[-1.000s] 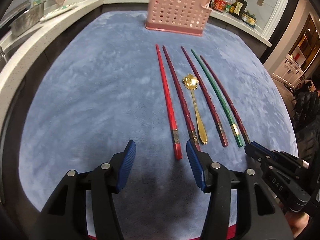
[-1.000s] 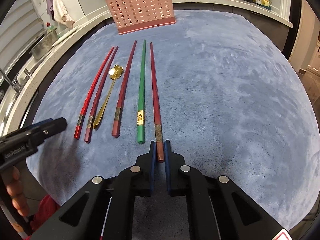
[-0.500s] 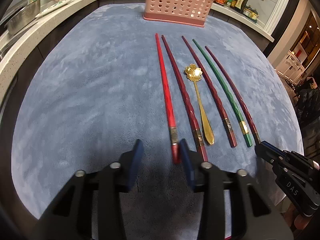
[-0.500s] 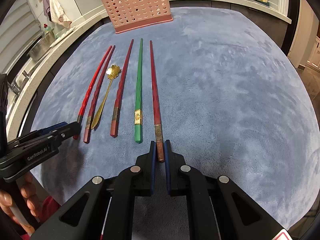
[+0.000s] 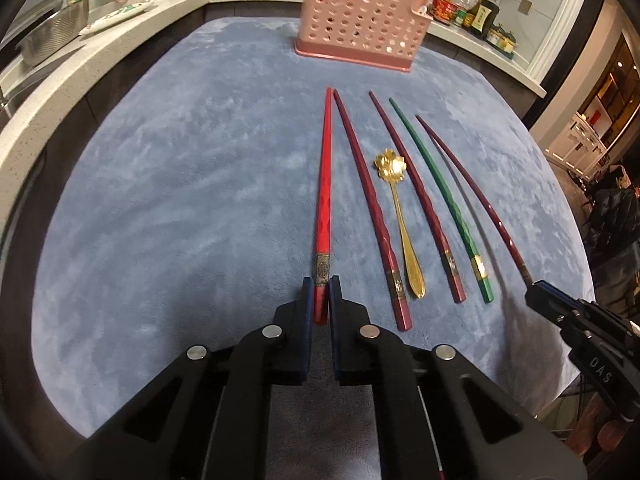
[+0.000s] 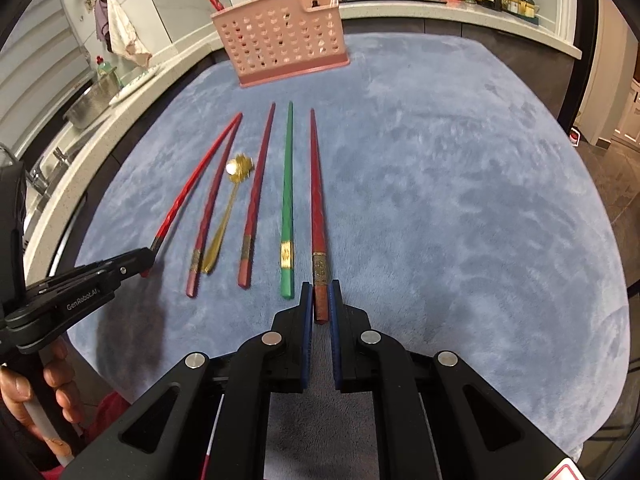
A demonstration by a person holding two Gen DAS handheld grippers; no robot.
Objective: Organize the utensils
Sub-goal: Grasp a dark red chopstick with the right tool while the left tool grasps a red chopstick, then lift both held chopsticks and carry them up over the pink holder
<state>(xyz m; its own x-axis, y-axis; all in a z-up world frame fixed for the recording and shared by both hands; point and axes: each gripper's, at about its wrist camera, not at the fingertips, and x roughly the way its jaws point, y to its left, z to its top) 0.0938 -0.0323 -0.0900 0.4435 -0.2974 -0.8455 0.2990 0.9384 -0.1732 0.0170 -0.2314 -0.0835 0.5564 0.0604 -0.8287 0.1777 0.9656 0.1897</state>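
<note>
**Two chopsticks gripped, none yet stowed**

The left gripper [image 5: 319,300], jaws just closing, pinches the bright red chopstick [image 5: 323,208]; the right gripper [image 6: 320,304] clamps a dark red chopstick [image 6: 317,208]. Three chopsticks and the gold spoon [image 5: 400,216] lie on the blue mat [image 5: 180,184], well short of the pink basket [image 5: 360,28].

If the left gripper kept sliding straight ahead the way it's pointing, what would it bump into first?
The left gripper is already shut on the bright red chopstick, jaws having just closed. Straight ahead it would likely press into the blue cloth; the pink utensil basket stands well beyond.
</note>
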